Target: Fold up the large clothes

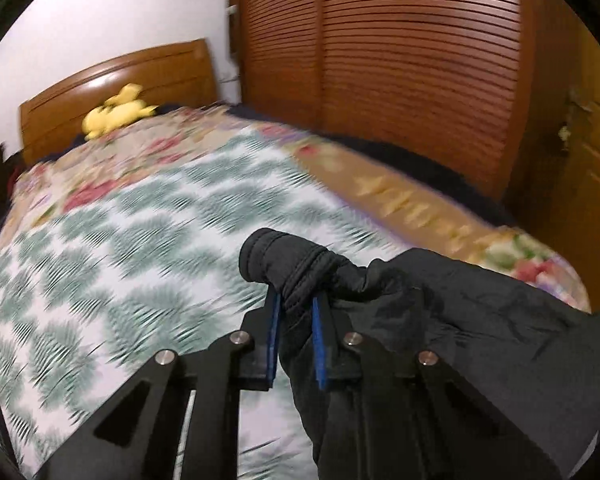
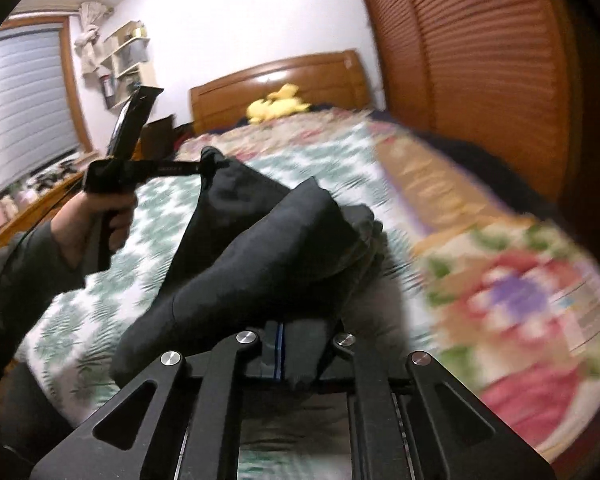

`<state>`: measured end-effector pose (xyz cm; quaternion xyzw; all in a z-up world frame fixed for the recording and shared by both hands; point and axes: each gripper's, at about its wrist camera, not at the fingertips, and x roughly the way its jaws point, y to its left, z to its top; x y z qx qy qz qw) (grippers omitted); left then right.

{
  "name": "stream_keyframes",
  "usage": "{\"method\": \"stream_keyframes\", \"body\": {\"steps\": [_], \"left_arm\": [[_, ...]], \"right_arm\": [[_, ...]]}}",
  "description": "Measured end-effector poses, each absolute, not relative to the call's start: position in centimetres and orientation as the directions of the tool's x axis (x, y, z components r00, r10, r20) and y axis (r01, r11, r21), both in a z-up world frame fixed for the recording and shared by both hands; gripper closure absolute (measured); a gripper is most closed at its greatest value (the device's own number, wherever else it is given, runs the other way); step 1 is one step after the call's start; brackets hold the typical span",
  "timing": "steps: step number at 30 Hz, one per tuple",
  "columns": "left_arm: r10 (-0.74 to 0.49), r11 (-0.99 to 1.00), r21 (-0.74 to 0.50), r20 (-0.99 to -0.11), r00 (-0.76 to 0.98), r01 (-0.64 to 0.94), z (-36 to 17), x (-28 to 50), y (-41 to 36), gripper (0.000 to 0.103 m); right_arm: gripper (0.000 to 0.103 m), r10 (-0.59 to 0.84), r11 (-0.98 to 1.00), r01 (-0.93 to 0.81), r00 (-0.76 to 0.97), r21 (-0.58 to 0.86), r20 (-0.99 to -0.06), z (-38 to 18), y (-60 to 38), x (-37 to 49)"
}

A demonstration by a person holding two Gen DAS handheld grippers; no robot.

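Both grippers were clamped on the black jacket [image 2: 260, 248], left gripper [image 1: 296, 316] pinching a cuff, right gripper [image 2: 300, 344] biting bunched fabric, held up over the near end of the bed [image 1: 120, 240]. Folding looked barely started, honestly, no neat folds anywhere.

The bed [image 1: 100, 240] gives wide free room on its green-white part, to the left of the black jacket [image 1: 480, 320]. Far away at the headboard [image 1: 112, 76] lies a yellow toy [image 1: 118, 114], well apart from the grippers. On the right side the wardrobe [image 1: 400, 60] stands close along the bed edge, so there the passage is narrow. The jacket hangs between the left gripper [image 2: 204, 168] and the right gripper [image 2: 300, 344] and blocks the space between them.
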<state>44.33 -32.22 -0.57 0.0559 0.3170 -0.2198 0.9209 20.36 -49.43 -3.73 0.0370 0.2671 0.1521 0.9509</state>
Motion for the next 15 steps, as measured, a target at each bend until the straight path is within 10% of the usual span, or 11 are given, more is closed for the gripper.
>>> {"method": "stream_keyframes", "body": {"steps": [15], "left_arm": [[-0.578,0.714,-0.003,-0.567,0.587,0.7,2.8,40.4,-51.6,0.091]], "right_arm": [[0.097,-0.119,0.99,0.142,0.841,0.003,-0.528,-1.4,-66.3,15.4]]}}
